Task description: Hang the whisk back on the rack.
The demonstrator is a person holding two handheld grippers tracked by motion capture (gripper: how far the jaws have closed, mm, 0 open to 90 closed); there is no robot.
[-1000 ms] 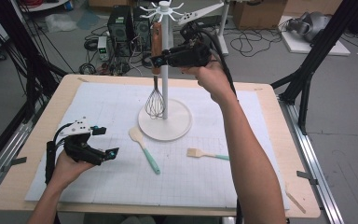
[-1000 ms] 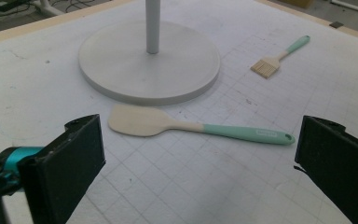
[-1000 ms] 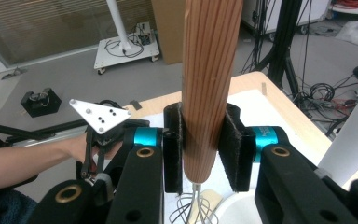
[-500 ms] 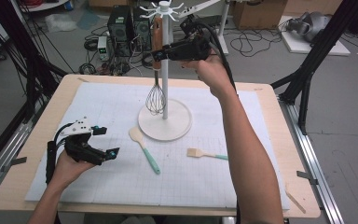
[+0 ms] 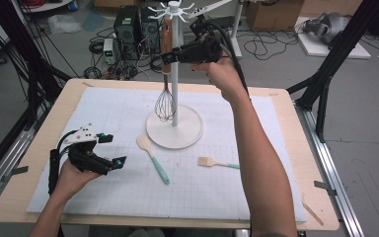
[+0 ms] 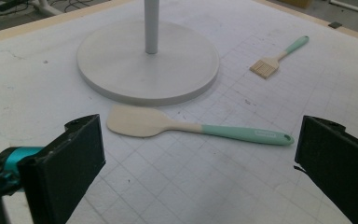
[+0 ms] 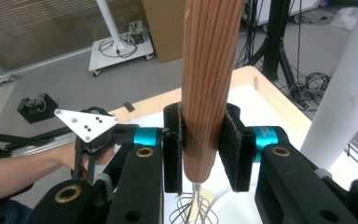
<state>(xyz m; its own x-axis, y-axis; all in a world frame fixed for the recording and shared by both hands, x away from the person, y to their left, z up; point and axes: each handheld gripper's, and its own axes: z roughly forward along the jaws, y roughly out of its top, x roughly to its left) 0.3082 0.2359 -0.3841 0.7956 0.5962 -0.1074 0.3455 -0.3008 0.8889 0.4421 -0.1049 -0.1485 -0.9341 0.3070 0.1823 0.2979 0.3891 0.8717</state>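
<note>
While the right gripper (image 5: pixel 169 55) clamps the wooden handle of a whisk (image 5: pixel 165 74) between its pads, the utensil hangs upright just beside the pole of a white hook stand (image 5: pixel 173 129), its wire head above the stand's round base. The pole rises close behind the gripped handle. In front of the base lie a spatula (image 5: pixel 152 158) with a teal handle and, to its right, a small pastry brush (image 5: pixel 217 163). The left gripper (image 5: pixel 116 162), jaws wide and empty, rests on the mat well left of the stand.
</note>
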